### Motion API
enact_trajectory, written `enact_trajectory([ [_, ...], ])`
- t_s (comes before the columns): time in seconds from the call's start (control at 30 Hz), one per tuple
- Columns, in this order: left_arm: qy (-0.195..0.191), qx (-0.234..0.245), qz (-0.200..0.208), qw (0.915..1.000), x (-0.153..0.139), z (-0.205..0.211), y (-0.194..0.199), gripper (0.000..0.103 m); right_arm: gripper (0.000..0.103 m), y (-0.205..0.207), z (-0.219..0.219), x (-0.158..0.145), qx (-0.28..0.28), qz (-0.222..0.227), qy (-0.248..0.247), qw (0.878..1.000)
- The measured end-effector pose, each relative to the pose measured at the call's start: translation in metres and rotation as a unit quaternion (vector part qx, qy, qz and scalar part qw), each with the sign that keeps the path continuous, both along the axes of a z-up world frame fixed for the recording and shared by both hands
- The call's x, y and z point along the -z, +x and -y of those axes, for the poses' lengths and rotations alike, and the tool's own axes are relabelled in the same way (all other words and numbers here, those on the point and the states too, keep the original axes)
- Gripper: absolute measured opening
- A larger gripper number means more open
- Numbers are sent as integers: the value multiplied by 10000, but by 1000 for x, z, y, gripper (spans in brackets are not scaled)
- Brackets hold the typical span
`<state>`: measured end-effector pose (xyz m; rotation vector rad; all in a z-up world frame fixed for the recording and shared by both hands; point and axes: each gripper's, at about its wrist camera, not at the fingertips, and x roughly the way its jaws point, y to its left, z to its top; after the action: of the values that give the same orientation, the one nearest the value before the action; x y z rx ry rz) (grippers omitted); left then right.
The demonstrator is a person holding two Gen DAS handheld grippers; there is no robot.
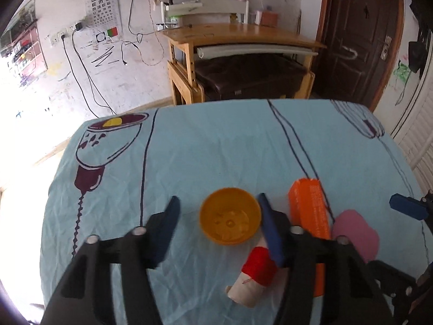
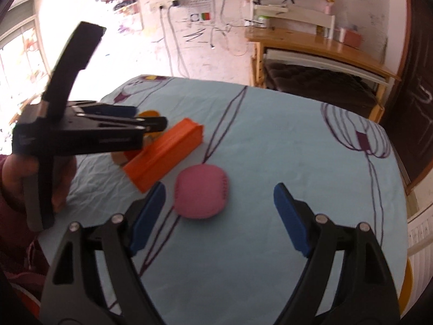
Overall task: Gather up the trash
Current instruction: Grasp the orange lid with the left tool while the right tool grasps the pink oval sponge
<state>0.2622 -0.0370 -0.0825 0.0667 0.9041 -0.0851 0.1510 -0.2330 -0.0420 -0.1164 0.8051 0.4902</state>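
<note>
On wrinkled blue cloth point(image 1: 216, 157), round yellow plastic bowl point(image 1: 230, 219) between parted left claw point(image 1: 219, 211); right claw point(image 2: 219, 203) wide apart.

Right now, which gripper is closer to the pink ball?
Right. The right gripper hangs open just above the pink ball, near its left finger. The left gripper sits farther off around the yellow bowl, beyond the orange box.

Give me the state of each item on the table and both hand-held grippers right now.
Yellow bowl: upright, between the left fingers, one pad at its rim.
Thread spool: lying on its side.
Orange box: lying flat, beside the bowl.
Pink ball: resting on the cloth, untouched.
Left hand-held gripper: partly open around the bowl.
Right hand-held gripper: open, empty, ball just ahead.
</note>
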Motion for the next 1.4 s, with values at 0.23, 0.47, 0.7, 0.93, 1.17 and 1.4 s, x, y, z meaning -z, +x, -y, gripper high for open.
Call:
enact_trajectory([
  [0.23,20,149,-2,9999,5,6,-1,37,79,9,-11,7,-184,-190,-172,9995],
  [0.47,-137,-16,161,9998,-5,-4,-11,37,79,18,-16,14,-220,-355,-347,9985],
  [0.7,-384,-168,344,9985,-23,-24,-31,37,76,25,-22,16,-206,-398,-368,9983],
  [0.93,-622,-242,502,9965,-36,-43,-43,37,40,28,-27,16,-171,-323,-470,9982],
  [1.17,-719,-307,666,9947,-46,-54,-54,37,36,20,-21,4,-15,-159,-302,9994],
  [1.4,-717,-316,877,9931,-63,-51,-61,37,36,10,2,-13,181,46,-96,9998],
])
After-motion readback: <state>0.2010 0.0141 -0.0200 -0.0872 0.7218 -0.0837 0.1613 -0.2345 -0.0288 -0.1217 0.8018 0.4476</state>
